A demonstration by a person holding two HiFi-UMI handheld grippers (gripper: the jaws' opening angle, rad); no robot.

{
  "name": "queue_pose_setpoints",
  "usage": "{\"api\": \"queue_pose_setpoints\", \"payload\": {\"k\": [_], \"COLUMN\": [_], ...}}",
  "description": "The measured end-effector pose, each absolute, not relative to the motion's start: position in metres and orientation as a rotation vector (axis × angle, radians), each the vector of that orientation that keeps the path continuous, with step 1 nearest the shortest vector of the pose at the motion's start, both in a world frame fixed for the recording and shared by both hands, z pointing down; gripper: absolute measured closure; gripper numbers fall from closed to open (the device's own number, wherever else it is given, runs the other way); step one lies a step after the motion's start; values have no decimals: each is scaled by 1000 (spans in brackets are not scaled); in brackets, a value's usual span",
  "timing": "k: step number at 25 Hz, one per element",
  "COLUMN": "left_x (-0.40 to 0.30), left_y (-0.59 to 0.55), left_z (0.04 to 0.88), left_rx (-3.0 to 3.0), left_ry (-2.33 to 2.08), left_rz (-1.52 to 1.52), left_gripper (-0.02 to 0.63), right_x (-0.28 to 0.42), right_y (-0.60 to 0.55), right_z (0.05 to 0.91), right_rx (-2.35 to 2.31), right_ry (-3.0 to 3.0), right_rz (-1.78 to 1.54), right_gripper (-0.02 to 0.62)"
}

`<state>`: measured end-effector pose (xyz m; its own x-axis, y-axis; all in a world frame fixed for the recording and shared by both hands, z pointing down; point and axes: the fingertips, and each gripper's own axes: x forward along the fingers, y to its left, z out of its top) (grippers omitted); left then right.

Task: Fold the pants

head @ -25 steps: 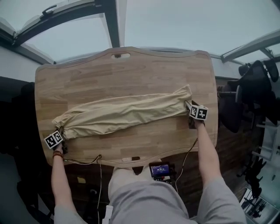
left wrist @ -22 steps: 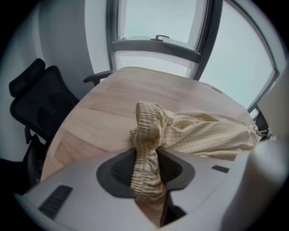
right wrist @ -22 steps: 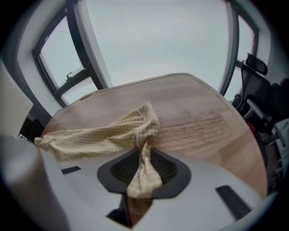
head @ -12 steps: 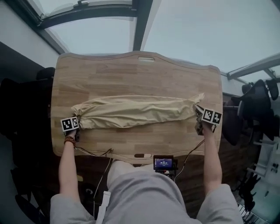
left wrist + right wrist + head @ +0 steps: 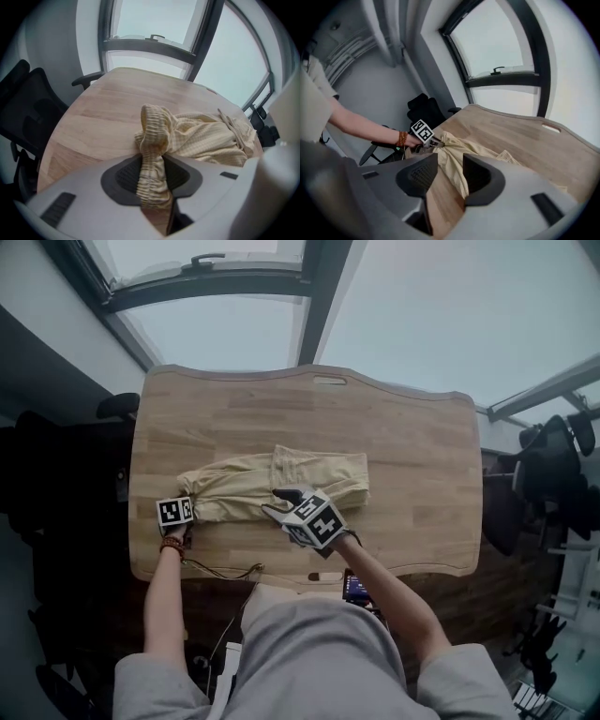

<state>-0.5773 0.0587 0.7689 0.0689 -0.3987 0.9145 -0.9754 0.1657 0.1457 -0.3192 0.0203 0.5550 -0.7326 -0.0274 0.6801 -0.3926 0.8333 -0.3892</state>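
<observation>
Pants (image 5: 281,482) lie on the table (image 5: 422,456), left of centre, one end doubled over on top. Left gripper (image 5: 152,174) at the pants' left end, pads pinching the elastic band; its jaws have just eased open a bit, but the cloth is clamped. Right gripper (image 5: 449,174) hangs over the pants' near edge, tilted down, jaws spread and just opening. Cloth shows through the gap, but neither pad touches it.

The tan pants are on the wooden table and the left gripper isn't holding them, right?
Not quite. The left gripper is holding them: the left gripper view shows its jaws, just eased open a little, pressed on the ribbed elastic edge of the pants. The pants are on the wooden table.
</observation>
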Motion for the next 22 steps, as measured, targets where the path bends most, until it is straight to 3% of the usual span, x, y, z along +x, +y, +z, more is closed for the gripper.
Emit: {"api": "queue_pose_setpoints", "payload": {"k": [3,10,14,18,22], "left_x": [-581,-552,-453,-306,-160], "left_y": [57,32,-6,-50,-82], "left_z": [766,693,597,510,518], "left_rx": [1395,1513,1707,1893,2039], "left_ry": [-1488,-1386,-1145,-865,-710], "left_rz": [727,419,265,191,387], "left_gripper": [486,489,488,488,488], "right_x": [-278,-85,-15,16,25], "right_y": [26,-10,-17,-23,-25], "right_z": [574,623,623,623,624], "right_rx": [357,828,1018,1114,1127], "right_ry": [-2272,-2067,-2044,-2067,-2093], "right_rz": [720,901,999,1053,1090], "right_gripper": [433,466,469,472,474]}}
